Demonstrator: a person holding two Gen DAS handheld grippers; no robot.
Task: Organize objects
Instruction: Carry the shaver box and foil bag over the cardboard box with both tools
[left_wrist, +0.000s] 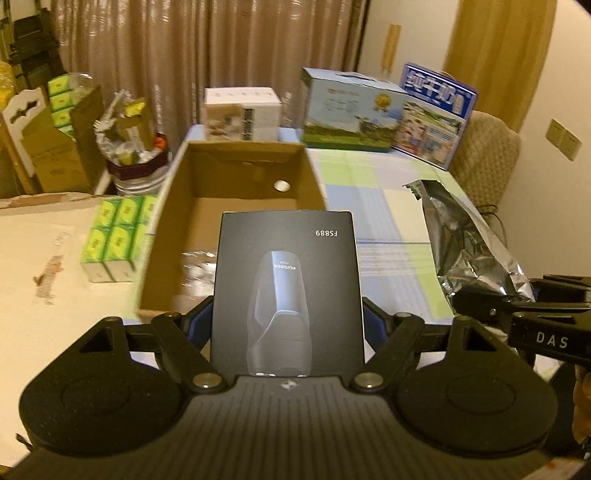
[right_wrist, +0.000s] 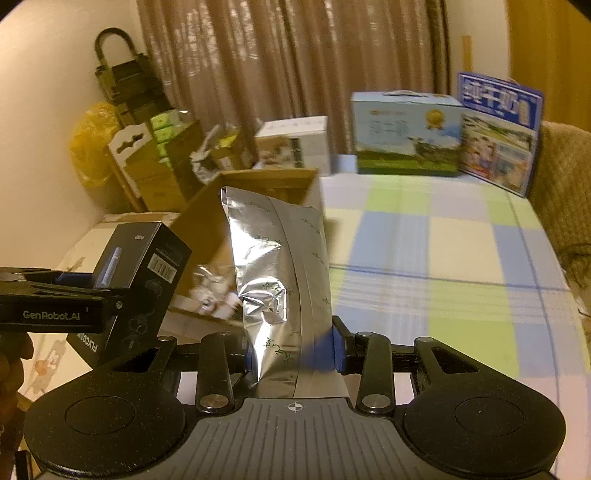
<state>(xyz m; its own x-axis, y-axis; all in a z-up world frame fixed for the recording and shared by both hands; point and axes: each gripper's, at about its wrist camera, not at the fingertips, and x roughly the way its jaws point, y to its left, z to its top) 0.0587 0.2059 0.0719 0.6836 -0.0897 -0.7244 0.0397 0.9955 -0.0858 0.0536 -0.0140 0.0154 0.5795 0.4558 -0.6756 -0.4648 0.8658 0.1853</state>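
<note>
- One left gripper (left_wrist: 287, 325) is clamped on one black shaver box (left_wrist: 286, 280), held upright.
- One right gripper (right_wrist: 291, 350) grips one silver foil pouch (right_wrist: 280, 280).
- One open cardboard box (left_wrist: 236, 177) sits just ahead of both grippers on the checked surface (left_wrist: 388, 229).
- Three printed cartons stand far ahead.

Checked tablecloth table (right_wrist: 443, 258), open cardboard box (left_wrist: 236, 177), three cartons (left_wrist: 347, 110) at far edge
</note>
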